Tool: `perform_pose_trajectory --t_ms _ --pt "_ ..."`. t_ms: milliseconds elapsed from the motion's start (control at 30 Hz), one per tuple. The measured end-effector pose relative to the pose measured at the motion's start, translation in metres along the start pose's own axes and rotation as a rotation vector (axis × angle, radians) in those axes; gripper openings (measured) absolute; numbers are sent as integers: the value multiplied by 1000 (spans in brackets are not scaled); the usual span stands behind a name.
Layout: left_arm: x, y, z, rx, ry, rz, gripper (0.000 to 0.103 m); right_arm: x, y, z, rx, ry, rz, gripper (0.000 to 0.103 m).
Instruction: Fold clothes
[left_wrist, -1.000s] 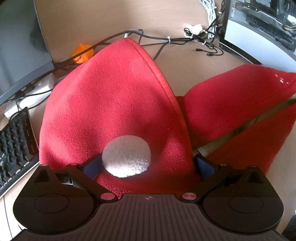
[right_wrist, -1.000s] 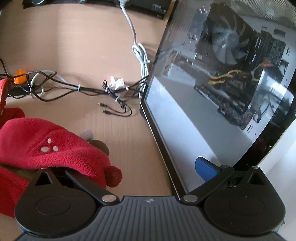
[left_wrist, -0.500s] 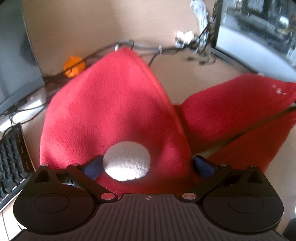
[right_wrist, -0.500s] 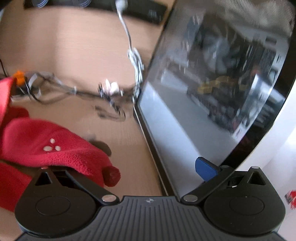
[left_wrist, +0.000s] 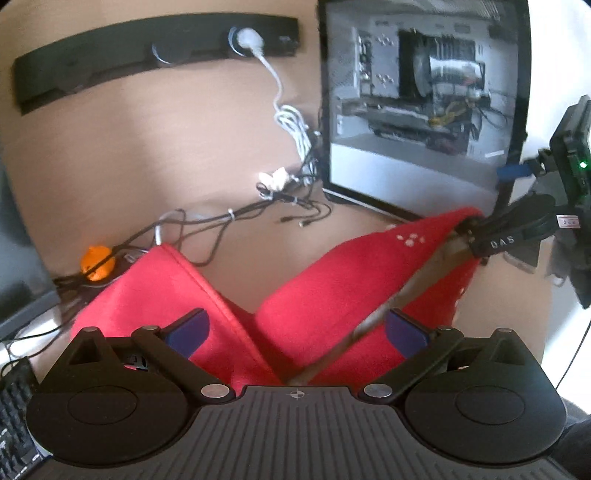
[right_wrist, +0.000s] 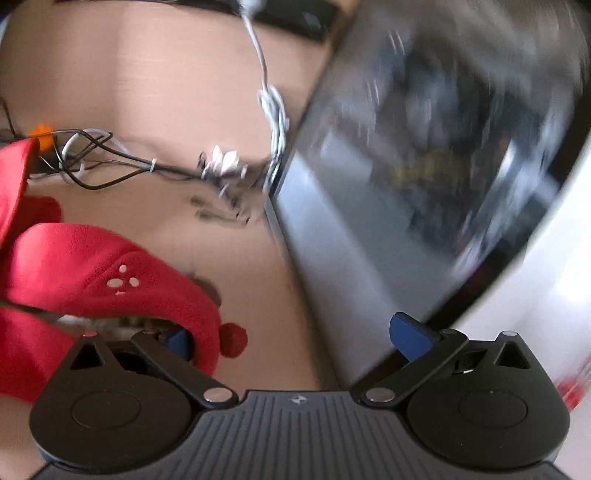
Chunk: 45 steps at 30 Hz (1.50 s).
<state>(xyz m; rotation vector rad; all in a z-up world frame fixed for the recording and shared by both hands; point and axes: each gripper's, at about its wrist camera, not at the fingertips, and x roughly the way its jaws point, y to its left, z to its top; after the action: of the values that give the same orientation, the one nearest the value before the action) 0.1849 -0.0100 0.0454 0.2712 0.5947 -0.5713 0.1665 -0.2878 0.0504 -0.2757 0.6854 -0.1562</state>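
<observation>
A red fleece garment (left_wrist: 332, 295) with a grey inner band lies on the wooden desk (left_wrist: 166, 147), bunched in two humps. My left gripper (left_wrist: 295, 332) is open above its near part, jaws wide apart with cloth between them. My right gripper (right_wrist: 295, 338) is open; its left finger (right_wrist: 177, 339) is tucked under the garment's red edge (right_wrist: 110, 280), which drapes over it. A small red pompom (right_wrist: 232, 339) hangs beside that finger. The right gripper also shows in the left wrist view (left_wrist: 513, 229) at the garment's far right corner.
A glass-sided computer case (left_wrist: 417, 110) stands at the right, close to my right gripper. A tangle of cables (left_wrist: 288, 184) and an orange object (left_wrist: 96, 262) lie behind the garment. A black bar (left_wrist: 147, 59) sits at the back. A keyboard (left_wrist: 14, 417) is at the left.
My left gripper has risen and tilted up; the white pompom has dropped out of view. The garment's right part has been lifted by the right gripper, which moved with blur.
</observation>
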Motion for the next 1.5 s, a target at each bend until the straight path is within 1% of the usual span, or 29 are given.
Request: perform_pose_trajectory --t_ms 33,100,167,233,333,400,433,533,633,733,867,1033,1067,1100,1167,1200,1233,1300,1333,1400,1500 --pt "0 -3 0 22 11 -28 103 -1 -9 -4 48 22 56 103" --pt "1 -11 3 58 4 -68 103 -4 -26 -13 144 67 168 103" --pt "4 -20 6 95 -2 -108 103 -7 -31 -20 163 73 169 103" --pt "10 -35 9 159 -5 -139 103 -8 -27 -22 145 73 149 103" --pt "19 -62 9 282 -15 -168 103 -8 -13 -18 110 43 89 103" --pt "23 -82 5 379 -30 -183 103 -14 -9 -12 71 -2 75 103" --pt "25 -91 2 422 -39 -181 103 -17 -7 -9 51 -24 68 103" --pt "32 -112 -4 536 -81 -133 103 -25 -1 0 -8 -93 47 103" --pt "41 -119 -3 567 -102 -125 103 -34 6 10 -67 -161 26 103" --pt "50 -121 3 556 -108 -131 103 -43 12 19 -126 -229 5 103" --pt "51 -122 4 553 -122 -124 103 -54 21 31 -204 -320 -23 103" --pt "52 -124 5 549 -140 -116 102 -60 18 35 -204 -345 20 103" --pt "53 -124 5 548 -144 -114 88 -60 17 36 -196 -341 33 103" --pt "53 -124 5 547 -147 -113 60 -60 16 36 -187 -336 46 103" --pt "53 -125 6 546 -155 -109 55 -55 13 35 -168 -311 63 103" --pt "53 -125 6 545 -158 -108 47 -52 12 34 -159 -298 71 103" --pt "54 -125 6 544 -162 -106 43 -49 10 34 -148 -277 88 103" --pt "57 -124 7 533 -146 -86 31 -43 5 32 -139 -233 135 103" --pt "61 -122 9 524 -135 -75 29 -43 2 30 -130 -222 151 103" --pt "69 -114 15 474 -114 -34 25 -46 -5 24 -98 -215 192 103" --pt "76 -94 26 366 -84 2 22 -50 -16 11 -40 -183 300 103"
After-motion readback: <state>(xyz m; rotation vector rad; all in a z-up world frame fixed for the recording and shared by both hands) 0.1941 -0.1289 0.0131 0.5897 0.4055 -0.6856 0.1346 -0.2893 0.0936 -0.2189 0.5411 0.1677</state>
